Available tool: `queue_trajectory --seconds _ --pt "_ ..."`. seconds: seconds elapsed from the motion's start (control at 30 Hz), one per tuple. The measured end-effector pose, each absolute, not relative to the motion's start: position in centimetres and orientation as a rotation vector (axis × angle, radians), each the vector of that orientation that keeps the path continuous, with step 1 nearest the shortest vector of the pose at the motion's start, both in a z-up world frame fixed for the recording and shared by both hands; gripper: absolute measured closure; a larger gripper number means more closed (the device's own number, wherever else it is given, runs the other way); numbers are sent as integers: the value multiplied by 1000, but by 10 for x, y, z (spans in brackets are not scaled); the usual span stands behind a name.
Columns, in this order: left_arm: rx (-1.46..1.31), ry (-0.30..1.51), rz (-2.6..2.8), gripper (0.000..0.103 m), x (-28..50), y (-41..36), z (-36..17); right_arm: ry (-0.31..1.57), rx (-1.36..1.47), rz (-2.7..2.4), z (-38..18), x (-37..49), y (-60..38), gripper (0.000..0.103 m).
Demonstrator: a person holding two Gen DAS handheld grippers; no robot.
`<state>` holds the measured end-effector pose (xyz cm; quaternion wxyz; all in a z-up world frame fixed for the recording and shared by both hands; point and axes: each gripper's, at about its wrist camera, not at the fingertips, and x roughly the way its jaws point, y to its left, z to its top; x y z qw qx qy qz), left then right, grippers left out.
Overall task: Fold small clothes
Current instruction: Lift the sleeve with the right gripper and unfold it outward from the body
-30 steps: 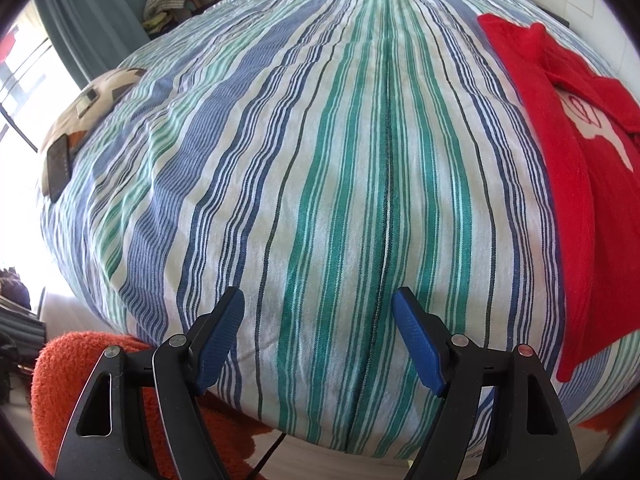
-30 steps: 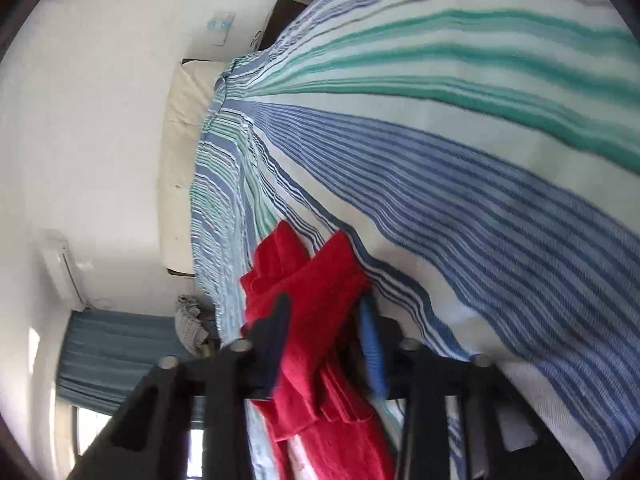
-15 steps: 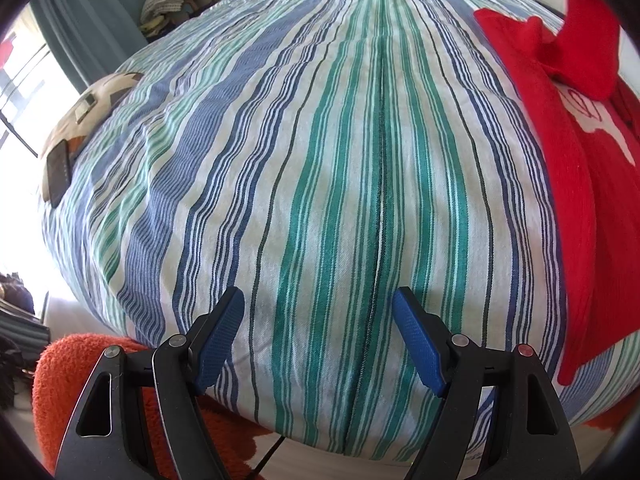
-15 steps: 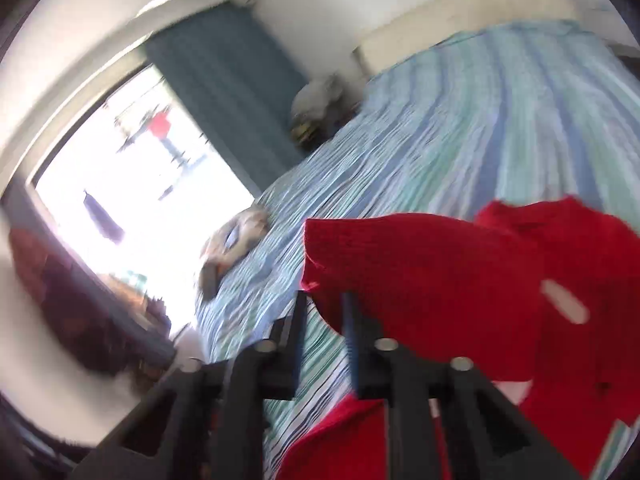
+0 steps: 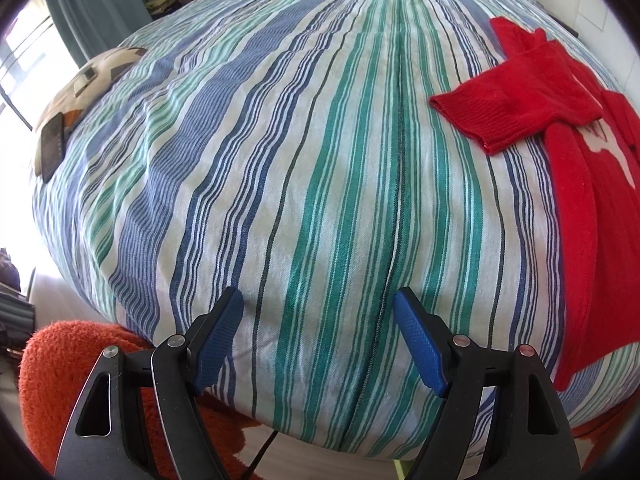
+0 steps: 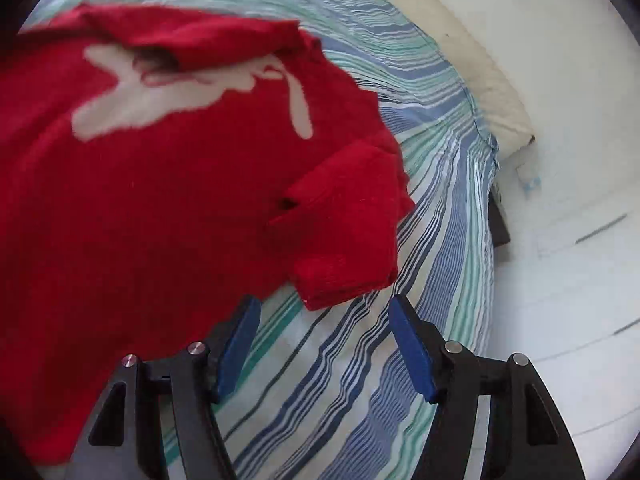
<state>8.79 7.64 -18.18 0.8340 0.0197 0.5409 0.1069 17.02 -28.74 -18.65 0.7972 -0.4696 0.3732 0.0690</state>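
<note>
A small red sweater [image 6: 152, 200] with a white animal print lies flat on the striped bedspread [image 5: 320, 160]. One sleeve [image 5: 516, 108] is folded across its chest; it shows at the top of the right wrist view [image 6: 192, 40]. The other sleeve [image 6: 352, 236] sticks out at the side, just beyond my right gripper [image 6: 320, 316], which is open and empty. My left gripper [image 5: 318, 312] is open and empty over the bed's near edge, left of the sweater [image 5: 592, 240].
A patterned cushion [image 5: 92, 80] with a dark phone [image 5: 52, 148] lies at the bed's left edge. An orange rug [image 5: 52, 380] is on the floor below. A cream pillow [image 6: 460, 64] and the white wall [image 6: 560, 200] lie beyond the sweater.
My right gripper carried one sleeve up and over, laid it across the sweater's chest, let go and opened. It now faces the other sleeve. My left gripper barely moved.
</note>
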Motion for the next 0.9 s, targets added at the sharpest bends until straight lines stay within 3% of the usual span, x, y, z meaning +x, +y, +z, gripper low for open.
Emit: queue_trajectory --seconds 0.13,0.2,0.23,0.27,0.4,0.57,0.77,0.9 --pt "75 1140 242 21 87 73 -182 718 -1249 127 -208 169 -297 46" --pt "83 1141 246 21 88 72 -182 749 -1208 157 -201 182 -298 65" --pt "85 1142 248 21 88 71 -183 764 -1151 171 -192 186 -299 91" --pt "87 1144 249 21 88 70 -183 781 -1069 174 -181 192 -302 97" --pt "94 1143 249 21 87 69 -183 836 -410 181 -112 217 -353 97" --pt "94 1143 247 21 87 69 -183 723 438 34 -65 210 -484 97" --pt "95 1143 250 20 88 70 -183 630 777 -201 -70 153 -599 97" --pt "116 1138 253 20 87 67 -184 704 855 -327 -105 120 -638 97"
